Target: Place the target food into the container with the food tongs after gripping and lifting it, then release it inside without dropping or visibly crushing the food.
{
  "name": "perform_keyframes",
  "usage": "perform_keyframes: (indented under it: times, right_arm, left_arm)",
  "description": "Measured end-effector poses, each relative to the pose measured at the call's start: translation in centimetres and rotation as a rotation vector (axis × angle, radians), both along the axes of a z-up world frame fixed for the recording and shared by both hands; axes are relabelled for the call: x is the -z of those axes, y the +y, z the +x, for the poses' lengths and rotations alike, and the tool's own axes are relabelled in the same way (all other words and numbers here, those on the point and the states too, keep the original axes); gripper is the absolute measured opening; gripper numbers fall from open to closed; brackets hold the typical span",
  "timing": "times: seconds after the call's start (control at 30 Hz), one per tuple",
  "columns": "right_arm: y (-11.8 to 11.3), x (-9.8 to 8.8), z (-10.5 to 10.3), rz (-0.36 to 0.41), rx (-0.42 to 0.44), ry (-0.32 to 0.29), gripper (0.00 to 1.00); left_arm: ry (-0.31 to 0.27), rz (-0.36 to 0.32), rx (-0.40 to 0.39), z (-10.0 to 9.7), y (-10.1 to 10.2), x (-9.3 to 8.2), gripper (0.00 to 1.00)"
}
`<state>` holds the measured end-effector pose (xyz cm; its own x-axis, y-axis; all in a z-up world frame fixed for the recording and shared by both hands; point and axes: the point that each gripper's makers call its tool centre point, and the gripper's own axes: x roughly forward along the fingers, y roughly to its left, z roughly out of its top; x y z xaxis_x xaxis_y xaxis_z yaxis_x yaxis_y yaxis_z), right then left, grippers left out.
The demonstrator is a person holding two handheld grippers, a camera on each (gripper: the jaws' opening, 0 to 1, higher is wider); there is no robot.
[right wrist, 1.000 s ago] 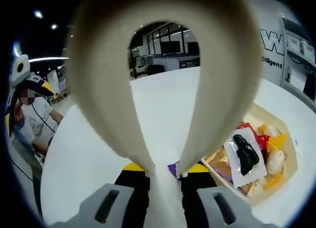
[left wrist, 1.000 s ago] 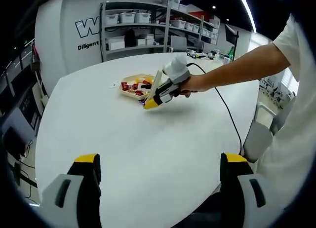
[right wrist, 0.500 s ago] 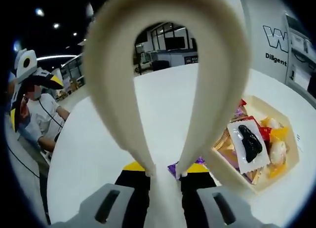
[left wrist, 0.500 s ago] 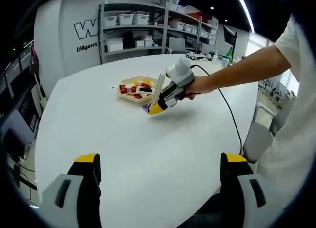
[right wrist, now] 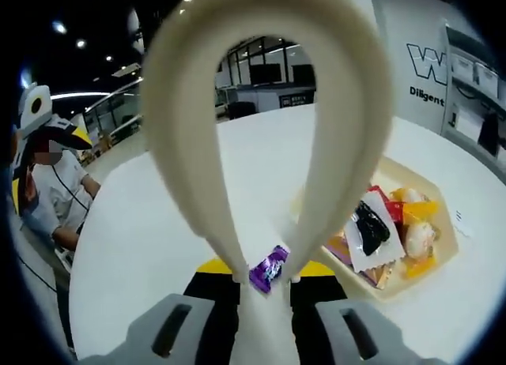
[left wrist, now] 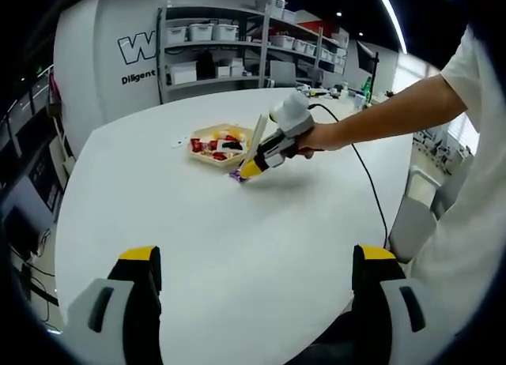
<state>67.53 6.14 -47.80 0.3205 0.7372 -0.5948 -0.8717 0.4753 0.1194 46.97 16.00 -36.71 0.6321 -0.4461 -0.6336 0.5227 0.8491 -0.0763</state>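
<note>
The right gripper (right wrist: pixel 265 282) is clamping the cream food tongs (right wrist: pixel 269 128), whose looped arms are rising ahead of it. A purple wrapped candy (right wrist: pixel 268 267) is sitting between the tong tips, on the white counter (right wrist: pixel 142 246). Just beside it, the tan container (right wrist: pixel 443 215) is holding assorted wrapped snacks (right wrist: pixel 387 231). The left gripper (left wrist: pixel 257 286) is hovering wide open, gripping nothing, over the counter's near edge.

The purple candy (right wrist: pixel 269 268) has slid forward between the tongs (right wrist: pixel 269 104), apparently lifted.
</note>
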Motion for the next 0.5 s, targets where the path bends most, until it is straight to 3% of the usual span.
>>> perform_keyframes:
  times: [0.4, 0.5]
  right_arm:
    - [1.0, 1.1, 2.2, -0.045, 0.091, -0.032, 0.19]
    - [1.0, 1.5, 2.2, -0.05, 0.121, 0.003, 0.18]
  left_arm:
    - [0.0, 0.004, -0.011, -0.4, 0.6, 0.0, 0.99]
    - [-0.002, 0.003, -0.014, -0.6, 0.6, -0.1, 0.99]
